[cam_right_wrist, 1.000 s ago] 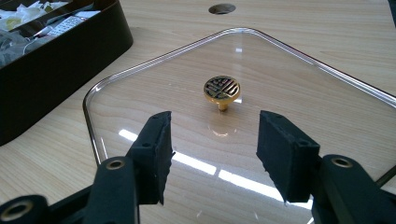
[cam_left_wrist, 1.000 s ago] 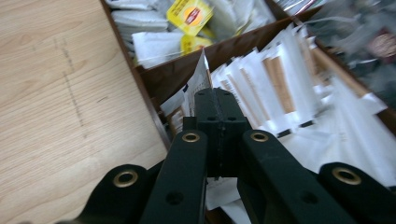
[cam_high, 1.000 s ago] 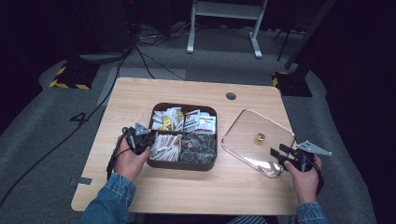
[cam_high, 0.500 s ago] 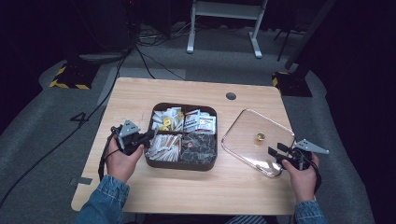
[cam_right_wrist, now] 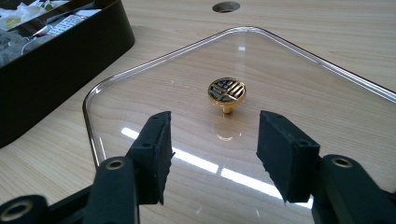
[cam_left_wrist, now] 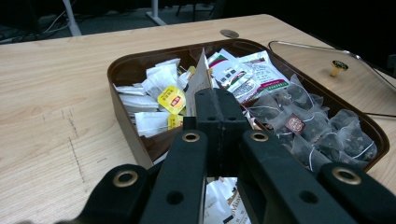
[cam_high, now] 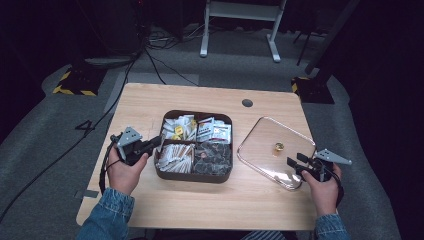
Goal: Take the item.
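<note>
1. While working at the left end of the brown compartment tray [cam_high: 192, 176], hold the left hand-held gripper [cam_left_wrist: 219, 112] with jaws pressed fully together, as now. Unclear from these views: white sachet [cam_left_wrist: 201, 77], standing edge-on at the tips, pinched or merely beside them. Check before drawing away.
2. If pinched, lift straight up, clear of the tray wall and the neighbouring sachets, to avoid dragging others out.
3. Avoid swinging low across the pyramid tea bags [cam_left_wrist: 317, 126] in the adjoining compartment, probably easy to snag by their strings.
4. Leave the right hand-held gripper [cam_right_wrist: 215, 140] parted and empty, poised low over the near edge of the glass lid [cam_high: 257, 145], lying flat on the surface [cam_high: 200, 97] just right of the tray.
5. When going for the lid, advance to bring the gold knob [cam_right_wrist: 226, 90], now just ahead of the pads and untouched, squarely between them. Then close on its stem, guarding against a skewed, slipping grip.
</note>
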